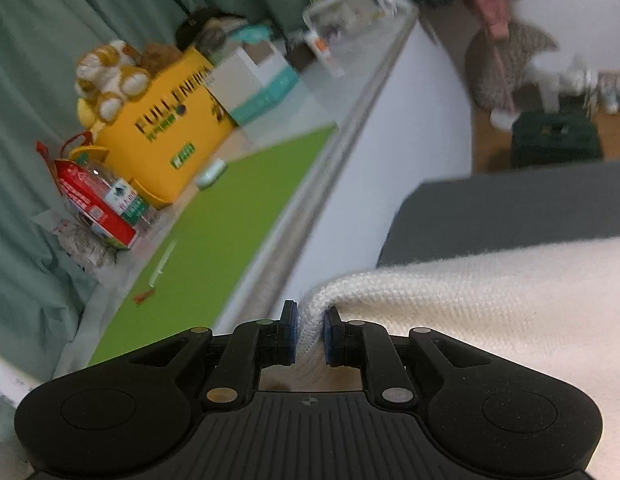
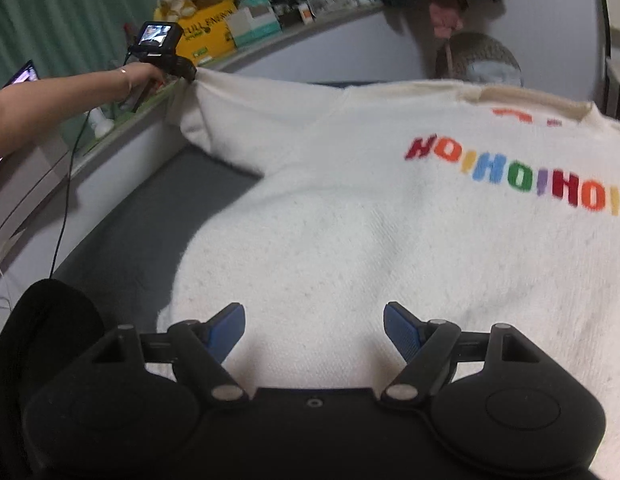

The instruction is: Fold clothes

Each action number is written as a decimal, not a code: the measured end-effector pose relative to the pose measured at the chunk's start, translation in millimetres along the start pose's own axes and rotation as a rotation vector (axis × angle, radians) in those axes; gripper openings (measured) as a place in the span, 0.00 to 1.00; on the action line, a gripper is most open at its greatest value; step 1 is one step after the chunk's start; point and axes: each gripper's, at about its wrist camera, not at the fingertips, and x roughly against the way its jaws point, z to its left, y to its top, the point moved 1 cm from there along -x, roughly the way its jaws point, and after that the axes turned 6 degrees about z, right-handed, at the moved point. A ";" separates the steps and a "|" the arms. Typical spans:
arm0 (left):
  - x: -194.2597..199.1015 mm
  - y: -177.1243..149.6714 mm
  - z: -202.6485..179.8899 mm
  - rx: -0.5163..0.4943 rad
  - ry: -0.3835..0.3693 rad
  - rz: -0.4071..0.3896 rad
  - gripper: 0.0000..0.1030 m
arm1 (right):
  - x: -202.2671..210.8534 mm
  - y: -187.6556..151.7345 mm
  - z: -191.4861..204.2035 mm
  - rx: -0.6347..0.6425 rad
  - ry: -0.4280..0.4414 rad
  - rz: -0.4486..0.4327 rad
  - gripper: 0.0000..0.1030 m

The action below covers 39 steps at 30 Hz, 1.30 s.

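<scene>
We have our right gripper low over the body of the cream sweater, blue pads spread wide apart with nothing between them, only knit below. The sweater lies across the dark grey surface, its rainbow lettering running along the chest toward the collar on the far right. Our dark sleeve sits at the lower left edge.

Over on the left, our left gripper has its fingers pinched tight on a fold of the cream knit, the fabric bunched up between the blue pads and stretching away to the right. From the right wrist view we see it further out: our bare arm reaches across, the gripper with its small camera screen holding the sleeve end lifted off the grey surface, near the white ledge.

Beyond the ledge, a green strip, then a yellow box with stuffed toys piled on top, a red packet beside it, and a white-and-teal box behind. Green curtains hang at the back.
</scene>
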 end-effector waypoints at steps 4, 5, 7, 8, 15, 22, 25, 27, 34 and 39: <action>-40.0 -12.5 -32.4 -0.096 0.031 0.113 0.17 | -4.5 -2.4 -6.7 -0.062 -0.007 0.034 0.73; -49.6 -17.8 -37.2 -0.119 0.019 0.157 0.22 | -4.5 -3.1 -6.0 -0.066 -0.011 0.040 0.73; -58.7 -25.8 -42.9 -0.154 -0.018 0.200 0.25 | -4.0 -4.8 -3.0 -0.060 -0.021 0.051 0.73; -58.0 -27.1 -42.1 -0.151 -0.027 0.190 0.31 | -3.4 -5.4 -1.0 -0.051 -0.028 0.054 0.73; 0.8 -27.6 12.4 0.132 -0.169 -0.062 0.96 | 0.5 -8.9 18.5 -0.013 -0.024 0.058 0.73; 46.2 -84.3 26.3 0.293 -0.424 -0.105 0.96 | 5.9 -16.3 36.1 -0.008 0.003 0.034 0.73; 37.8 -132.0 17.9 0.473 -0.473 -0.004 0.96 | 8.2 -19.6 38.5 -0.016 0.002 0.030 0.73; 18.6 -156.1 12.7 0.588 -0.504 0.054 0.88 | 9.3 -21.1 38.3 -0.025 0.003 0.030 0.73; -29.0 -180.4 0.0 0.929 -0.528 0.035 0.77 | 9.5 -22.4 37.9 -0.023 0.003 0.035 0.73; -42.2 -149.8 -19.0 0.917 -0.485 0.003 0.61 | 4.8 -24.5 33.5 -0.039 -0.006 0.041 0.73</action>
